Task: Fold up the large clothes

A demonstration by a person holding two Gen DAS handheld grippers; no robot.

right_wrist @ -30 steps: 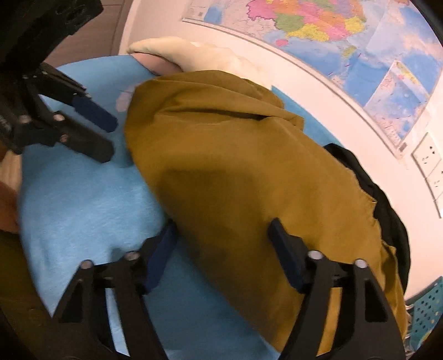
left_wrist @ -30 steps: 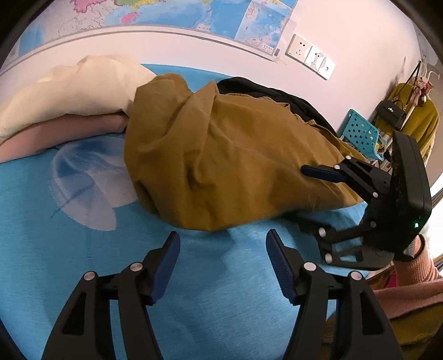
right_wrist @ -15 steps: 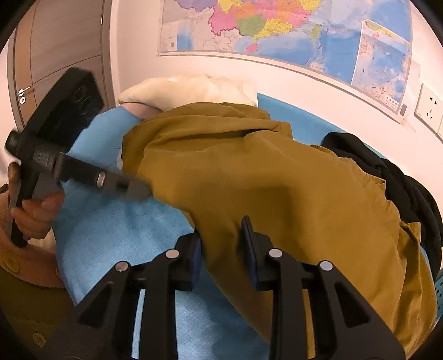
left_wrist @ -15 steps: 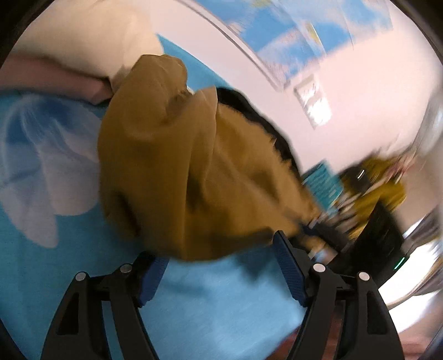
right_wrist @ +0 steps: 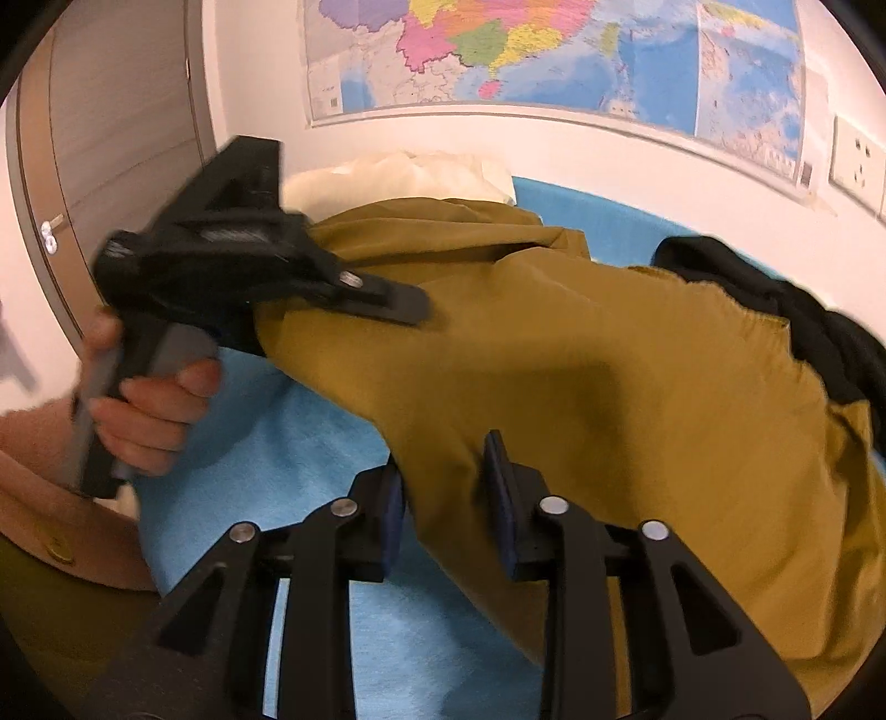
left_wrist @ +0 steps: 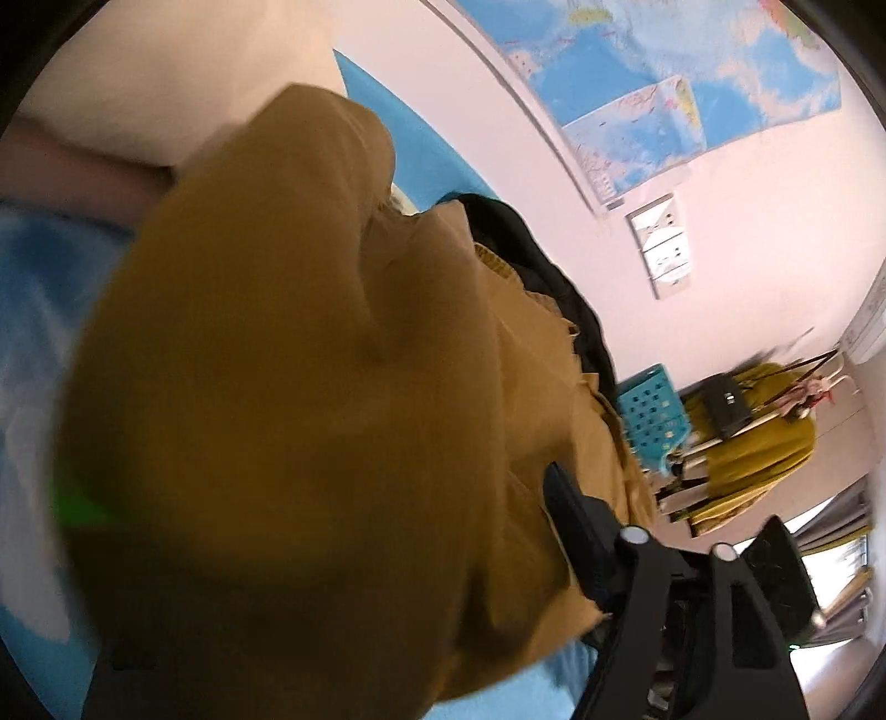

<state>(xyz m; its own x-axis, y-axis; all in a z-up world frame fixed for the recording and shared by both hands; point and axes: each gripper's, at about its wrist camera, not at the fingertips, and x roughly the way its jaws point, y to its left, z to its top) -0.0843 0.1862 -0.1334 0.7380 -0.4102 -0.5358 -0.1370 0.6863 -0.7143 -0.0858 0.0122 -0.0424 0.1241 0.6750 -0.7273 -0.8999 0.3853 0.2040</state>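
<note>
A large mustard-brown garment [right_wrist: 609,376] lies bunched on the blue bed [right_wrist: 310,443]. My right gripper [right_wrist: 443,493] is shut on its near edge, cloth pinched between the blue pads. In the right wrist view my left gripper [right_wrist: 387,302] reaches over the garment's left end, one finger on top of the cloth. In the left wrist view the garment [left_wrist: 288,421] fills the frame and covers the left finger; only the right finger [left_wrist: 576,531] shows, so I cannot tell how far the jaws stand apart.
A black garment [right_wrist: 786,299] lies behind the brown one. Cream and pink folded cloth [right_wrist: 404,171] sits at the bed's far end by the wall with a map [right_wrist: 554,50]. A teal basket [left_wrist: 653,415] and a clothes rack [left_wrist: 753,443] stand beside the bed.
My left gripper swung in over the garment's left end, and cloth now covers its left finger. My right gripper closed on the near edge and stays shut on it.
</note>
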